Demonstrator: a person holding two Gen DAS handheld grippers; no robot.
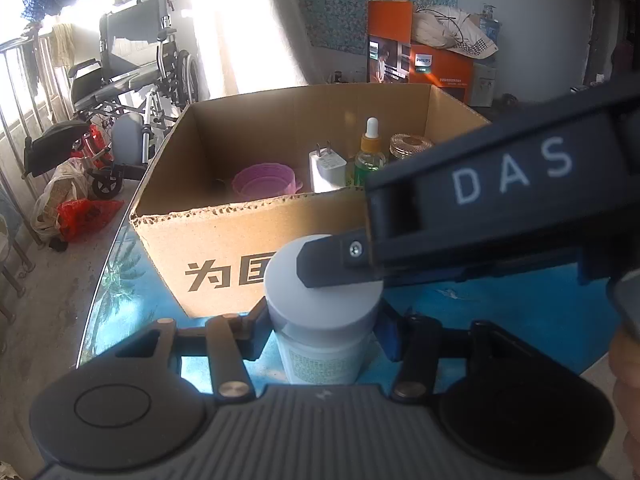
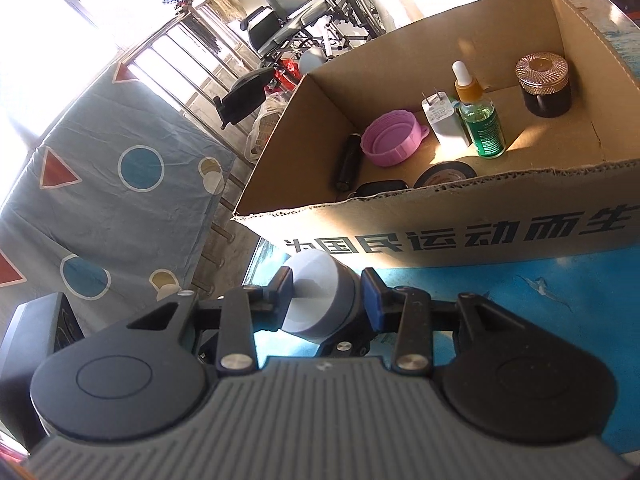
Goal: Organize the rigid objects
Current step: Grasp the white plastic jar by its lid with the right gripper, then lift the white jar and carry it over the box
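Gripping a white jar [image 1: 320, 344] around its body, the left gripper [image 1: 320, 332] sits at the bottom centre of the left wrist view, fingers narrowed onto the jar just below its pale grey lid [image 1: 324, 288]. The jar stands upright over the blue table [image 1: 500, 320], just in front of the cardboard box [image 1: 224, 232]. From the right of that frame the right gripper [image 1: 340, 264] reaches in, one dark finger lying across the top of the lid.

In the right wrist view, lower centre, the right gripper [image 2: 326, 300] has its blue-padded fingers [image 2: 370, 300] closed on the sides of the lid [image 2: 316, 296], which looks tilted from this camera.

Inside the box [image 2: 480, 216], in the upper half of the frame, stand a pink collapsible cup [image 2: 394, 138], a white plug adapter [image 2: 444, 120], a green dropper bottle [image 2: 480, 120] and a dark jar with a gold lid [image 2: 544, 86]; a tape roll [image 2: 444, 174] and a black stick [image 2: 348, 162] lie near the front wall.
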